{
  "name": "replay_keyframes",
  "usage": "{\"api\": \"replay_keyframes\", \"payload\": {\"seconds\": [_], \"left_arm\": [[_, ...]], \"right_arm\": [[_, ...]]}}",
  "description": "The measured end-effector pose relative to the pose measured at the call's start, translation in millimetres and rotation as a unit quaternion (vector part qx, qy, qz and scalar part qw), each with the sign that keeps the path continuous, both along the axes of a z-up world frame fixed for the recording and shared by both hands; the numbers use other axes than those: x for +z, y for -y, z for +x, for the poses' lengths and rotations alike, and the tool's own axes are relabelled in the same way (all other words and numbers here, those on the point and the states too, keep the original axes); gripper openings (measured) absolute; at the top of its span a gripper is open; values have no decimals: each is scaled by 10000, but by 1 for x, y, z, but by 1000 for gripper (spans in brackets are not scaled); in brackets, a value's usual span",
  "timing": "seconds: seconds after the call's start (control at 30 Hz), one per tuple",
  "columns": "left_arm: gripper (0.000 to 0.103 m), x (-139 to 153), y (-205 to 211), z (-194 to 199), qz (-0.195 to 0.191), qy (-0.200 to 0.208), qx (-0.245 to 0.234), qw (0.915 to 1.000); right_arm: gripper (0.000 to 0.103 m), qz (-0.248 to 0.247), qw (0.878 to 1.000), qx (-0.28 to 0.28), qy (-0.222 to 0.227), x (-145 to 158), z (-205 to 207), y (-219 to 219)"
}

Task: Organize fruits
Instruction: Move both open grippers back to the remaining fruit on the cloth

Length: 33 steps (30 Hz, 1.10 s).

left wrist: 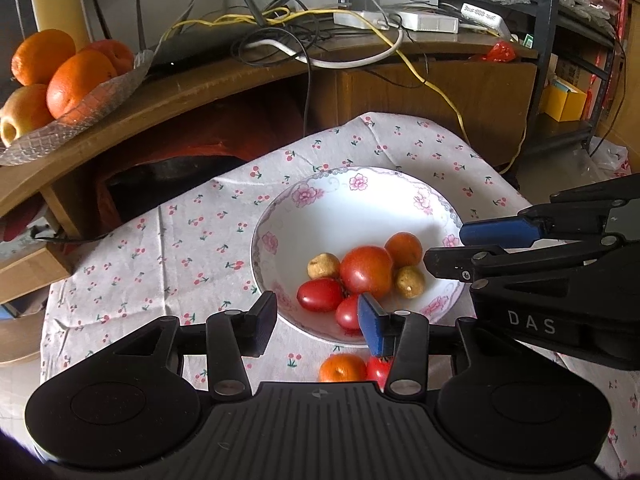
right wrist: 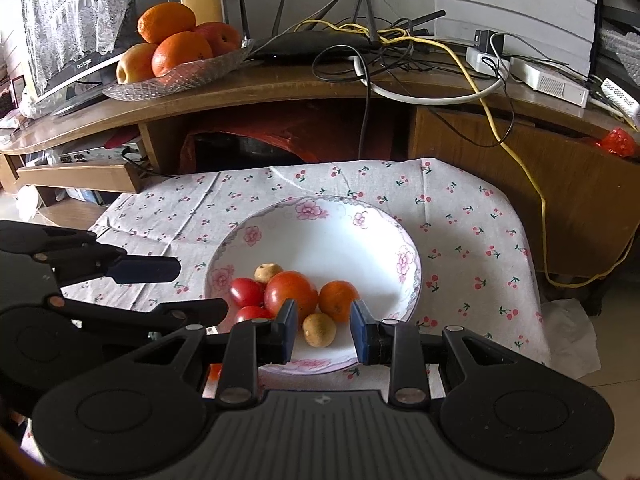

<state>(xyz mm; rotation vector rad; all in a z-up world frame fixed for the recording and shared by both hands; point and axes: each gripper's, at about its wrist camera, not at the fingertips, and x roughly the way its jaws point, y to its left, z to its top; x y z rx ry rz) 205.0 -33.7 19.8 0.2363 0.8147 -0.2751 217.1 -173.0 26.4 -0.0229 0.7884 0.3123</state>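
Note:
A white flowered bowl (left wrist: 340,200) (right wrist: 312,210) on a cherry-print cloth holds a large tomato (left wrist: 366,272) (right wrist: 291,292), a small orange (left wrist: 404,249) (right wrist: 338,300), two small red tomatoes (left wrist: 320,295) (right wrist: 247,291) and two little brown fruits (left wrist: 323,266) (right wrist: 319,330). Another small orange (left wrist: 342,368) and a red tomato (left wrist: 378,370) lie on the cloth in front of the bowl. My left gripper (left wrist: 318,322) (right wrist: 180,288) is open over the bowl's near rim. My right gripper (right wrist: 325,330) (left wrist: 472,248) is open, its fingers framing one brown fruit.
A glass dish (left wrist: 80,120) (right wrist: 180,80) of oranges and apples sits on the wooden cabinet (left wrist: 240,76) behind the table. A router, tangled cables (right wrist: 400,40) and white boxes (left wrist: 420,20) crowd the cabinet top. The cloth (left wrist: 160,248) drapes over the table edges.

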Motion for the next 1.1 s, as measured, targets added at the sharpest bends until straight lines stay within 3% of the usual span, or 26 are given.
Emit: {"api": "replay_keyframes", "payload": {"seconds": [0.63, 1.1], "left_arm": [[53, -12, -27, -47, 83, -313, -137, 9994], [65, -28, -52, -63, 199, -597, -131, 9979]], "right_arm": [[30, 29, 9982, 516, -298, -12, -46, -27], [35, -83, 9931, 952, -679, -36, -48, -50]]}}
